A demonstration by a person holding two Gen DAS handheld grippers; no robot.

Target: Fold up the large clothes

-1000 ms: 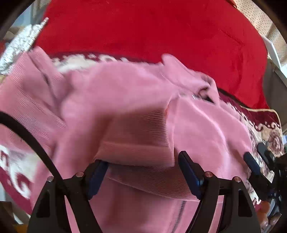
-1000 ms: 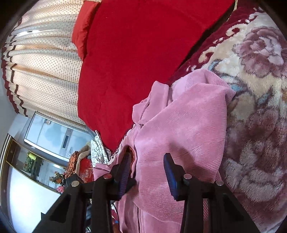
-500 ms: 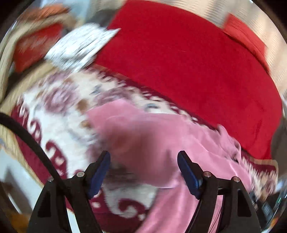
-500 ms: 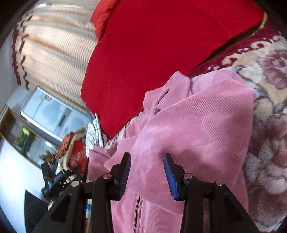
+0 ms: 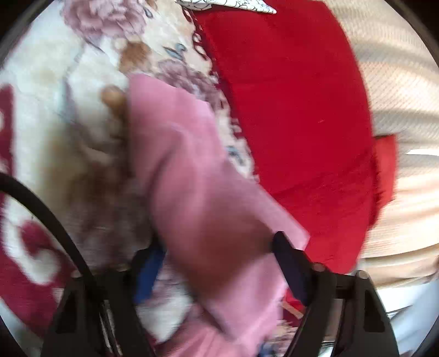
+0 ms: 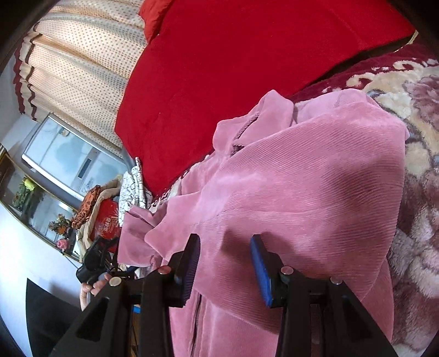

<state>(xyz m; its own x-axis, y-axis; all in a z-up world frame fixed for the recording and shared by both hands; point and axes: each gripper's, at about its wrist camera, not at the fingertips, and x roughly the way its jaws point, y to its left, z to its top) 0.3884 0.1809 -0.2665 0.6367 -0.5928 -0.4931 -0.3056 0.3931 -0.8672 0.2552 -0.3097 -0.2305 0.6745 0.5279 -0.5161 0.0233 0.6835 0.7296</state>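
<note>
Pink jacket (image 6: 301, 186) lies on the floral blanket (image 6: 419, 219), collar end toward the red quilt (image 6: 233, 68). One side panel is folded over the body; its ribbed face is up and a zipper line shows at the bottom of the right wrist view.

Right gripper (image 6: 223, 263): jaws apart, hovering over the folded panel, nothing between the blue pads (image 6: 260, 269). Whether the tips touch the cloth, cannot tell.

Left gripper (image 5: 216, 263): jaws wide apart. A sleeve or strip of the same jacket (image 5: 192, 178) runs up the frame between the fingers, draped over the gap. View is motion-blurred; cannot tell whether the cloth touches either finger. Not clamped. A black cable (image 5: 46, 217) crosses the left edge of that view.

Surroundings:
- Floral blanket (image 5: 68, 123) sits left of the pink strip in the left view, red quilt (image 5: 296, 109) to its right, curtain (image 5: 397, 82) beyond that.
- White patterned cloth (image 5: 227, 4) at the top edge of the left view; same kind of cloth (image 6: 134, 186) just beside the quilt's edge in the right view.
- Dotted curtain (image 6: 82, 68) behind the quilt, a white appliance (image 6: 68, 156) below it.
- Red bag (image 6: 105, 225) and orange patterned fabric (image 6: 87, 203) piled at the bed's edge, near the jacket's loose cuff (image 6: 137, 236).
- Glass cabinet (image 6: 33, 200) with flowers on the far left.
- The person's hand (image 6: 90, 288) is holding the left tool at the left edge of the right view, beside the jacket.
</note>
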